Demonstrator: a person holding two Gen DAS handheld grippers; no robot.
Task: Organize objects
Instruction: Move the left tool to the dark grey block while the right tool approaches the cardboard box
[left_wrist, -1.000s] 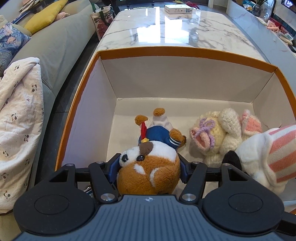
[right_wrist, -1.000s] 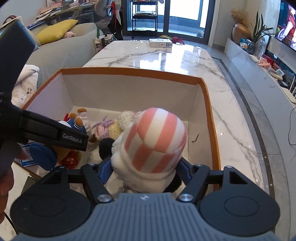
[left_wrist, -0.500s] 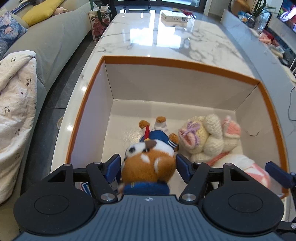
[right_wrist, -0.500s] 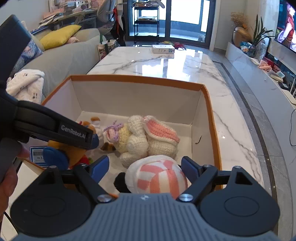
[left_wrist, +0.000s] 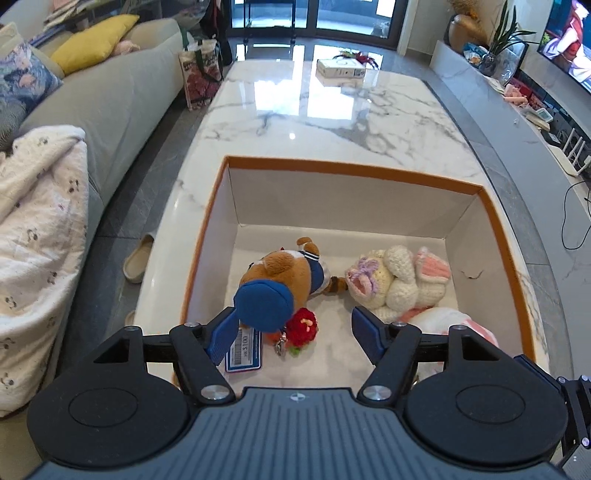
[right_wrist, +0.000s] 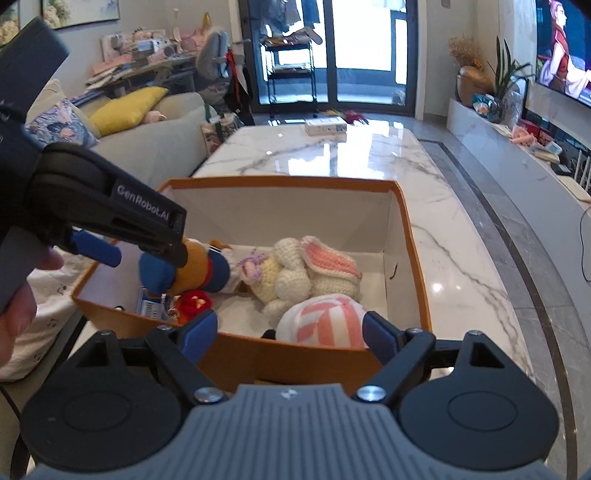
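Since both plush toys now lie loose in the orange box, the left hand-held gripper and right hand-held gripper, jaws just widened and empty, should lift straight clear, avoiding the brown dog and striped toy.

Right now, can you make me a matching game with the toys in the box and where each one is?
Things:
1. brown plush dog
2. crocheted bunny
3. pink-striped plush
4. white packet

Places:
A. on the marble table, far beyond the box
B. in the box's near right corner
C. on the left side of the box floor
D. in the box, between the dog and the right wall

Pairs: 1-C, 2-D, 3-B, 4-A
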